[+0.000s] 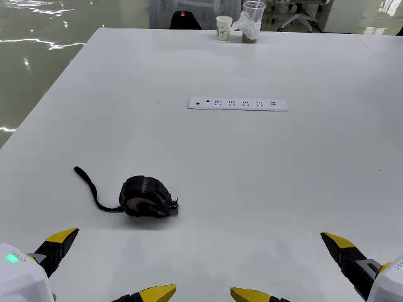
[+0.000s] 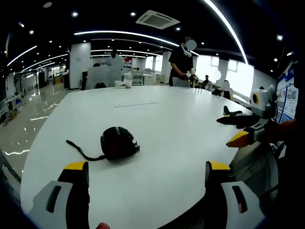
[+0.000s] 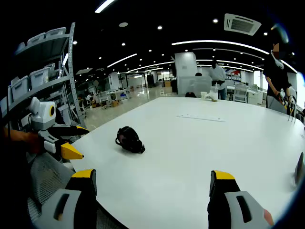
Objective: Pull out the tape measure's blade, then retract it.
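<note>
1. Lying on its side on the white table (image 1: 283, 176), a black tape measure (image 1: 146, 197) sits left of centre, its blade wound in and its strap (image 1: 88, 187) trailing left.
2. Left gripper (image 1: 107, 267) hovers over the table's near edge, jaws wide apart, apart from the tape measure.
3. Right gripper (image 1: 296, 269) hovers well to the right, jaws likewise spread, holding nothing.
4. A white power strip (image 1: 237, 104) lies farther back; a paper cup (image 1: 223, 27) stands at the far edge.
</note>
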{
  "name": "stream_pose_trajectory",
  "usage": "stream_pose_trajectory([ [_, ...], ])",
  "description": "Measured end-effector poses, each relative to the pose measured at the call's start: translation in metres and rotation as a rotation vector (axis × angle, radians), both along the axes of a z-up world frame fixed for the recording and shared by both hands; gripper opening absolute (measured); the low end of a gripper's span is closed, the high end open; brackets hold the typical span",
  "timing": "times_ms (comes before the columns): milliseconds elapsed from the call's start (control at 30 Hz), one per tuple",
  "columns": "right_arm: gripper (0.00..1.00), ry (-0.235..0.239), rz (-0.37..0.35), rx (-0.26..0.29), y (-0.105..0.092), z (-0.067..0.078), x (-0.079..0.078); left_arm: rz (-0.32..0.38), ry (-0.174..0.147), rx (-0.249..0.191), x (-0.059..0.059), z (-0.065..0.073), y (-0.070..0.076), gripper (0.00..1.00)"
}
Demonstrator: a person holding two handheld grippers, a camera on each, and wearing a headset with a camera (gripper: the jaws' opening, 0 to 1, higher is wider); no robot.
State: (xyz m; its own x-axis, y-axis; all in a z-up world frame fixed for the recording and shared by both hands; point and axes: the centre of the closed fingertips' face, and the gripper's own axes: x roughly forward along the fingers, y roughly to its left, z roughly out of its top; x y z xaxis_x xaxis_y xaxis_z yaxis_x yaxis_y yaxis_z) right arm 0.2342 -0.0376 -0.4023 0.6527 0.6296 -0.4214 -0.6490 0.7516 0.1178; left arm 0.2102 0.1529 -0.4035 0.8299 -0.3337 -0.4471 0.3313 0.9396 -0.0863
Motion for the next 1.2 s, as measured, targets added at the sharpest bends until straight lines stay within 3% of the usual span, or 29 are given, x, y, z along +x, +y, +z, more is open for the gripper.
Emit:
stream_pose_trajectory([
  [1200, 0.99, 0.014, -0.02, 0.003, -0.0038, -0.0006, 0.0035, -0.013, 0.013, 0.022, 0.0025, -0.0017, 0.0026, 0.99],
])
